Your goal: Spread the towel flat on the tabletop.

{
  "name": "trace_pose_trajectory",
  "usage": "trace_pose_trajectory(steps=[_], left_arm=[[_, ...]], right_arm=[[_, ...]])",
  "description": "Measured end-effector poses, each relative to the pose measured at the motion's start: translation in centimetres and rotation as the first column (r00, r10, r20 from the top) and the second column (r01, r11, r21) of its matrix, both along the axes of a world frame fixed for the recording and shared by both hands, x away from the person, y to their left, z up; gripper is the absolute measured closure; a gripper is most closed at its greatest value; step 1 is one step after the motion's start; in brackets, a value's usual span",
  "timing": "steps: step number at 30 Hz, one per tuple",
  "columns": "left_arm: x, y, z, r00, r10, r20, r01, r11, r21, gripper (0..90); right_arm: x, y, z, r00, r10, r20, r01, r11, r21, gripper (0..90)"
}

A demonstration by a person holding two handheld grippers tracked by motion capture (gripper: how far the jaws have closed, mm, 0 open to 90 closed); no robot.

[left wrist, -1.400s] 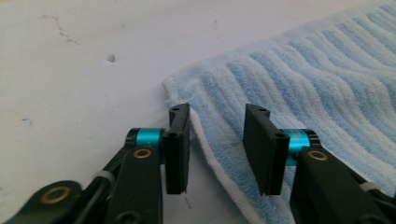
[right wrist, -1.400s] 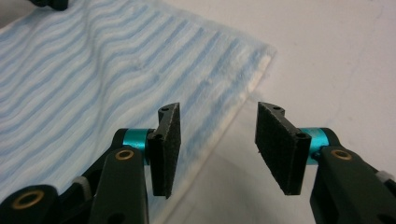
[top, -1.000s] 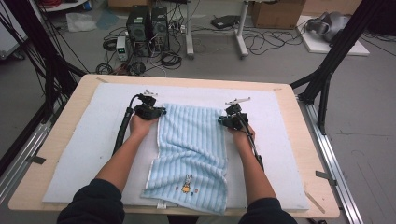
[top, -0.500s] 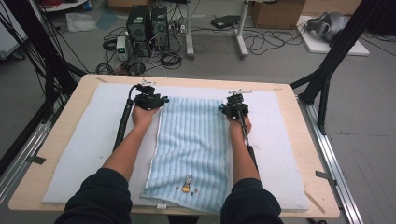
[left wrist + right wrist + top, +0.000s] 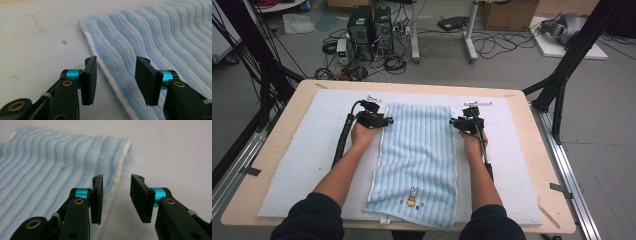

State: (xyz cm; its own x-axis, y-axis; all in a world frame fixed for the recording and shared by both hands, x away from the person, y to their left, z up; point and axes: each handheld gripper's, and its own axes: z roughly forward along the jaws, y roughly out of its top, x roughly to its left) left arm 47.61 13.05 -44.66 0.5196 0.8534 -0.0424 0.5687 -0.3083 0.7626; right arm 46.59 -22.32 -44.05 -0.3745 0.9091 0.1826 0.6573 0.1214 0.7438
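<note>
Blue striped towel (image 5: 416, 160) now lies flat, both hand-held grippers released.

White mat (image 5: 312, 165) on wooden table (image 5: 542, 165)

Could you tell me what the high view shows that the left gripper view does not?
High view: the whole towel with its rabbit picture, both forearms, the right gripper and the floor clutter. Left gripper view: a close look at the left gripper, jaws apart, straddling the towel's white hem. Both: the striped blue towel on the white mat.
</note>
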Motion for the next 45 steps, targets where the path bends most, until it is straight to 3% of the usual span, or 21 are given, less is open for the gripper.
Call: trace_pose_trajectory(steps=[1,2,3,4,6,9,12,13,15,18,22,26,31,33,35,37,38,39,42,43,45], left_arm=[[-0.2,-0.3,0.0,0.9998,-0.009,0.015,0.009,0.9997,0.022,56.8],[-0.3,-0.5,0.0,0.9989,-0.045,0.013,0.045,0.9989,0.013,70.3],[-0.3,-0.8,0.1,0.9988,-0.047,0.016,0.047,0.9986,0.025,85.2],[-0.3,-1.1,0.1,0.9987,-0.042,0.027,0.041,0.998,0.048,86.2],[-0.2,-1.1,0.1,0.999,-0.006,0.044,0.003,0.9978,0.066,87.0],[0.4,-0.4,-0.2,0.9958,0.077,0.049,-0.078,0.9968,0.017,86.9],[0.4,-0.6,-0.3,0.9928,0.081,0.089,-0.086,0.995,0.052,83.4],[0.4,-0.6,-0.4,0.9912,0.089,0.098,-0.095,0.9941,0.054,75.6],[0.4,0.1,-0.1,0.9919,0.105,0.071,-0.106,0.9944,0.007,52.9],[-0.2,1.4,0.3,0.9947,0.081,0.064,-0.078,0.9963,-0.036,47.5],[-1.7,2.2,0.1,0.9986,0.028,0.046,-0.022,0.9925,-0.12,47.5],[-3.7,2.7,0.1,0.9992,-0.022,0.034,0.028,0.9851,-0.17,46.6],[-5.9,2.8,0.7,0.9948,-0.101,0.015,0.102,0.9763,-0.191,48.4],[-6.5,2.3,0.8,0.989,-0.147,-0.017,0.142,0.9736,-0.179,48.5],[-7.1,1.6,0.9,0.981,-0.189,-0.043,0.183,0.9753,-0.124,46.8],[-7.9,1.0,0.5,0.979,-0.203,-0.021,0.201,0.9766,-0.078,49.7],[-8.2,0.6,0.1,0.9758,-0.217,-0.024,0.217,0.9756,-0.037,55.4],[-8.5,0.5,0.0,0.9772,-0.212,0.006,0.212,0.9771,-0.015,61.5],[-8.4,0.9,-0.2,0.9842,-0.177,0.008,0.177,0.9831,-0.047,84.9],[-8.3,0.9,-0.2,0.9846,-0.174,0.01,0.175,0.9834,-0.049,86.5],[-7.9,0.9,-0.2,0.9864,-0.162,0.026,0.163,0.9855,-0.045,87.2]], right_arm=[[-0.2,0.4,-0.3,0.9995,0.027,-0.015,-0.027,0.9995,-0.016,62.4],[-0.4,0.7,-0.5,0.999,0.04,-0.02,-0.041,0.9986,-0.035,61.8],[-0.7,1.1,-0.6,0.9991,0.042,0.001,-0.042,0.9966,-0.071,62.3],[-0.8,1.3,-0.7,0.9992,0.039,0.009,-0.038,0.996,-0.081,63.8],[-0.9,1.3,-0.7,0.9989,0.046,0.005,-0.045,0.9957,-0.08,86.0],[-0.7,2.0,-0.6,0.997,0.074,0.025,-0.07,0.9899,-0.123,87.4],[-0.4,2.4,-0.9,0.9971,0.034,0.068,-0.025,0.9917,-0.126,85.3],[-0.2,2.4,-1.1,0.9974,0.018,0.069,-0.01,0.9938,-0.111,81.7],[-0.1,2.0,-0.9,0.9972,-0.001,0.075,0.006,0.9983,-0.058,71.4],[-0.7,1.0,-0.3,0.9965,0.009,0.083,-0.007,0.9995,-0.032,65.0],[-2.0,-0.1,0.3,0.996,0.038,0.08,-0.039,0.9992,0.006,60.6],[-3.7,-0.1,0.7,0.9897,0.129,0.063,-0.127,0.9916,-0.023,56.2],[-6.7,-0.1,1.2,0.9772,0.205,0.055,-0.202,0.9781,-0.049,57.0],[-7.4,0.0,1.1,0.9761,0.215,0.03,-0.213,0.975,-0.063,57.3],[-7.6,0.2,1.0,0.974,0.226,0.003,-0.226,0.9715,-0.073,58.2],[-7.8,0.7,1.0,0.9724,0.233,-0.002,-0.233,0.9681,-0.094,61.1],[-7.9,1.0,1.0,0.9691,0.247,-0.005,-0.246,0.9642,-0.099,62.7],[-7.9,1.4,0.9,0.9679,0.251,-0.015,-0.251,0.9599,-0.125,64.7],[-7.8,2.0,0.2,0.9701,0.237,-0.054,-0.242,0.9549,-0.171,72.4],[-7.7,2.0,0.2,0.9714,0.233,-0.045,-0.237,0.9546,-0.18,81.2],[-7.4,2.1,0.2,0.9699,0.24,-0.039,-0.243,0.9532,-0.179,86.9]])
